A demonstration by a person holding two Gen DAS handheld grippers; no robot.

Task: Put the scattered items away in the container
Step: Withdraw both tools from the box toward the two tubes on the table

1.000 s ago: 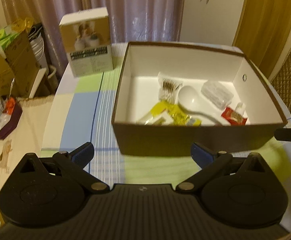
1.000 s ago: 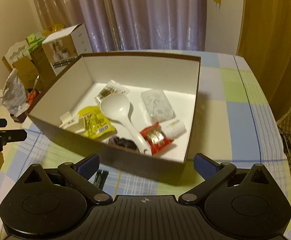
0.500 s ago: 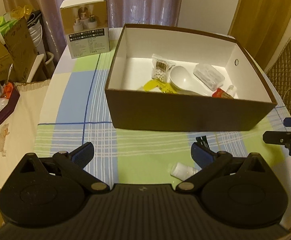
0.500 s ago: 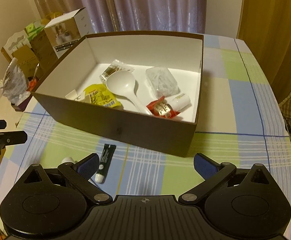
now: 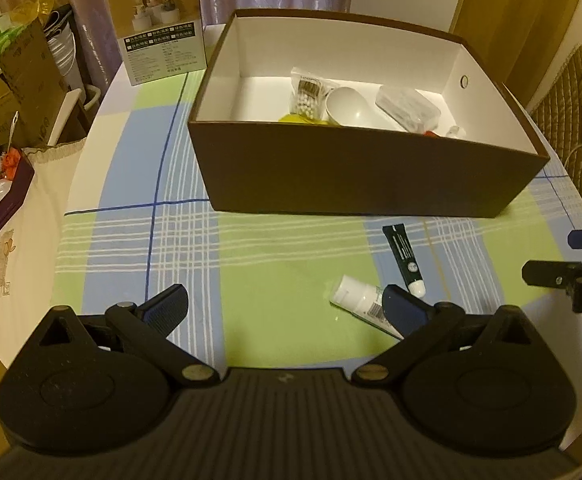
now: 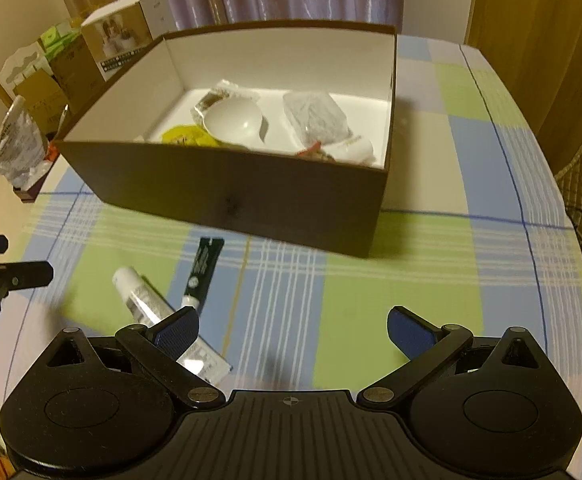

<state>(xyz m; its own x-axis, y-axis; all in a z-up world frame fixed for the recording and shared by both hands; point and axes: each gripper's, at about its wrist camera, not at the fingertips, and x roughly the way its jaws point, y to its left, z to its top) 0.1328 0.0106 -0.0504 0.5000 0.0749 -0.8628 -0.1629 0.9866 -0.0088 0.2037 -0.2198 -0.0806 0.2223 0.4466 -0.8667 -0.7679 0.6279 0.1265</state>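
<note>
You have pulled both grippers back from above the box since a second ago, so two tubes that were out of sight then now show on the cloth. In the left wrist view, your left gripper (image 5: pixel 285 302) stands wide open and empty above the checked tablecloth (image 5: pixel 275 264); the white tube (image 5: pixel 357 300) lies just beside its right finger, and the dark green tube (image 5: pixel 403 258) lies near it, between the white one and the brown box (image 5: pixel 363 176), which already holds a white spoon (image 5: pixel 349 106) and several packets. In the right wrist view, your right gripper (image 6: pixel 293 326) is also spread wide and holds nothing; the white tube (image 6: pixel 147 300) runs under its left finger, whether touching I cannot tell, with the dark green tube (image 6: pixel 203 270) just beside. The two tubes lie close together, so closing on one could nudge or drag the other. Both grippers are near the same tubes, so they could collide if both reach in.
</note>
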